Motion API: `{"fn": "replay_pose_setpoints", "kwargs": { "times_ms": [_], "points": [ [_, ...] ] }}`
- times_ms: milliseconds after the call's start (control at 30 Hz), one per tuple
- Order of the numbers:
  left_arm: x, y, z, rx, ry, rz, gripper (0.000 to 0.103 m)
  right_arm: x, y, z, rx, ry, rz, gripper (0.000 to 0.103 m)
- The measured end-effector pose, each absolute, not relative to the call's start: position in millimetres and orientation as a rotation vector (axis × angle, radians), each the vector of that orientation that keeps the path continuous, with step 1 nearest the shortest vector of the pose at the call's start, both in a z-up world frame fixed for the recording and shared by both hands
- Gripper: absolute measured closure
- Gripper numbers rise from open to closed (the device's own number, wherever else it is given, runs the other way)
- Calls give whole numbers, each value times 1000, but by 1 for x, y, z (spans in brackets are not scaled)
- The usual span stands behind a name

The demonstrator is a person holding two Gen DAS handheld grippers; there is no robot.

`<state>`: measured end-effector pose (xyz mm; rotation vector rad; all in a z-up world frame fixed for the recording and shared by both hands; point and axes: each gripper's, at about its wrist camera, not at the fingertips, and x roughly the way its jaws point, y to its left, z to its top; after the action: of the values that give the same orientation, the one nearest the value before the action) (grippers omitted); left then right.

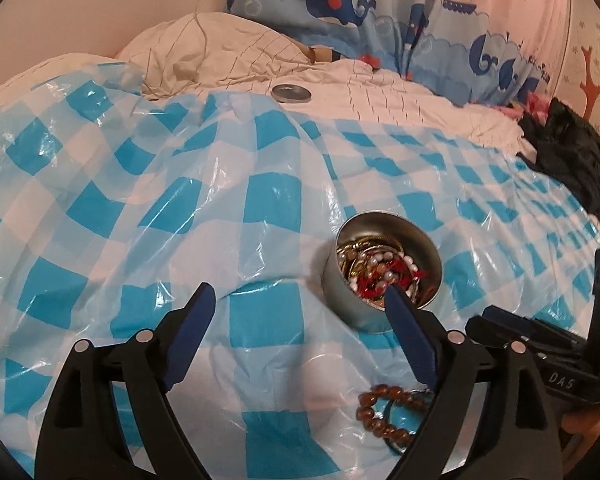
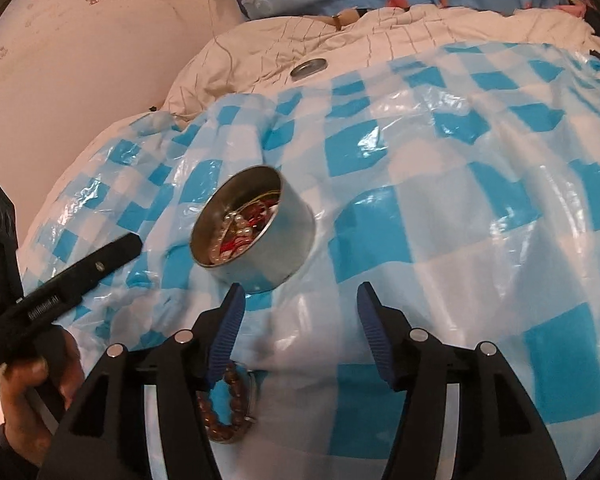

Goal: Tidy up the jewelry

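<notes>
Brown bead bracelet (image 2: 224,404) lies flat on the blue-checked plastic sheet (image 2: 440,216) over the bed, a closed loop with no marked long axis. It sits low and left of the right gripper (image 2: 298,326), partly under its left finger, not between the jaws. In the left wrist view it lies under the left gripper (image 1: 300,330)'s right finger. Both jaws stand apart, empty; left wider. Right hand judged nearer. The round metal tin (image 2: 256,232), tilted, lies just beyond, holding pearl strands and red pieces. Its lid (image 1: 292,93) rests well apart on the white duvet (image 1: 228,56).
</notes>
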<state>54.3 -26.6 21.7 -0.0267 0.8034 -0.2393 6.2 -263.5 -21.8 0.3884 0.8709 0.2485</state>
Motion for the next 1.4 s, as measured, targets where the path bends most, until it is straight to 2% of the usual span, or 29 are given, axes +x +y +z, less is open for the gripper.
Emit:
{"fn": "replay_pose_setpoints", "kwargs": {
  "times_ms": [300, 1400],
  "points": [
    [50, -28, 18, 37, 804, -214, 14, 5, -239, -22, 334, 905, 318, 42],
    [43, -32, 12, 134, 812, -215, 12, -1, -210, -30, 221, 960, 378, 35]
  ]
}}
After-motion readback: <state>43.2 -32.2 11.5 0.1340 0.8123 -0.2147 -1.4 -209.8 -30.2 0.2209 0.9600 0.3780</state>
